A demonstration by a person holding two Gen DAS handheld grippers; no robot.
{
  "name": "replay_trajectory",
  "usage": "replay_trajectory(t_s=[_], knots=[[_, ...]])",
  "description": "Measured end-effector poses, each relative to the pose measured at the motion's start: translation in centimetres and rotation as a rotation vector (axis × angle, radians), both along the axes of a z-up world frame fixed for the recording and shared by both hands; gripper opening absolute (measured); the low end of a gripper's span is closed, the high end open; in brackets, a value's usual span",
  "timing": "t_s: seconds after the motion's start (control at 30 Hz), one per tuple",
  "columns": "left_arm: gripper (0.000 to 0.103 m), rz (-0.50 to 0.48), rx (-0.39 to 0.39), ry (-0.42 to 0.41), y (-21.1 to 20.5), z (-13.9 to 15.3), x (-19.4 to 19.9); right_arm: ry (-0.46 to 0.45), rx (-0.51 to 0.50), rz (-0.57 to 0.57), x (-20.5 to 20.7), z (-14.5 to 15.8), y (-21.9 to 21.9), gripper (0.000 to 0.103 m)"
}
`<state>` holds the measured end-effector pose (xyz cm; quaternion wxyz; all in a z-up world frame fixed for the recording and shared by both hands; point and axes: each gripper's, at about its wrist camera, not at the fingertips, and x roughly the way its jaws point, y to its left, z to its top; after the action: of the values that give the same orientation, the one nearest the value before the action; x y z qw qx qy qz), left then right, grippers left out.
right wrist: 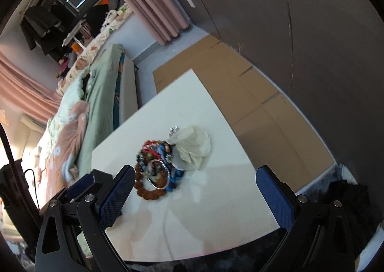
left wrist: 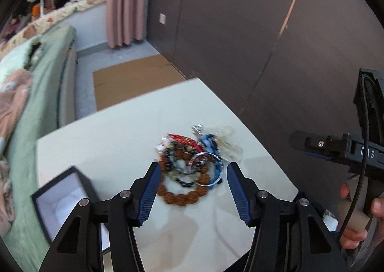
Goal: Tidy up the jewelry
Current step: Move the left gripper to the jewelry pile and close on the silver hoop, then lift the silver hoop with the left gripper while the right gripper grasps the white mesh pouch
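Tangled heap of beaded bracelets [left wrist: 189, 166] mid white tabletop [left wrist: 115, 142]: light, slippery; pinch brown wooden-bead loop [left wrist: 182, 196]. Left gripper [left wrist: 194, 190] and right gripper [right wrist: 195, 194] released, empty.

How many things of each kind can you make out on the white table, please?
Jewelry pile, tangled, pieces uncountable: 1
Open black box: 1
Pale cloth pouch: 1
Total: 3
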<state>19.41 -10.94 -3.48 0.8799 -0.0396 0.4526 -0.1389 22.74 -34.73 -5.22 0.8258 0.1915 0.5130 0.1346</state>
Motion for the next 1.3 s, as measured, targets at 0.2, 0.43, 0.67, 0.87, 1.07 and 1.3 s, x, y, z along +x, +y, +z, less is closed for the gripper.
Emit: replay_trajectory(t_s=[0.2, 0.43, 0.67, 0.87, 1.07, 1.3], knots=[[0.071, -0.047, 0.028, 0.057, -2.0, -2.3, 1.8, 0.083, 0.04, -0.034, 0.7, -2.2, -1.5, 0.102], [0.082, -0.045, 0.058, 0.059, -2.9, -4.9, 2.3, 0.064, 0.014, -0.063, 0.7, -1.9, -2.7, 0.102], [0.082, -0.002, 0.077, 0.045, -3.3, -6.6, 2.9, 0.077, 0.004, -0.062, 1.1, -2.4, -2.5, 0.102], [0.082, -0.01, 0.081, 0.013, -4.4, -7.1, 2.6, 0.089, -0.01, -0.051, 1.4, -3.0, -1.7, 0.102], [0.064, 0.041, 0.101, -0.031, -4.3, -7.2, 2.6, 0.088, 0.053, -0.052, 1.7, -3.4, -1.3, 0.102], [0.052, 0.049, 0.025, -0.03, -2.6, -5.8, 2.2, 0.069, 0.103, -0.054, 2.2, -4.1, -0.1, 0.102]])
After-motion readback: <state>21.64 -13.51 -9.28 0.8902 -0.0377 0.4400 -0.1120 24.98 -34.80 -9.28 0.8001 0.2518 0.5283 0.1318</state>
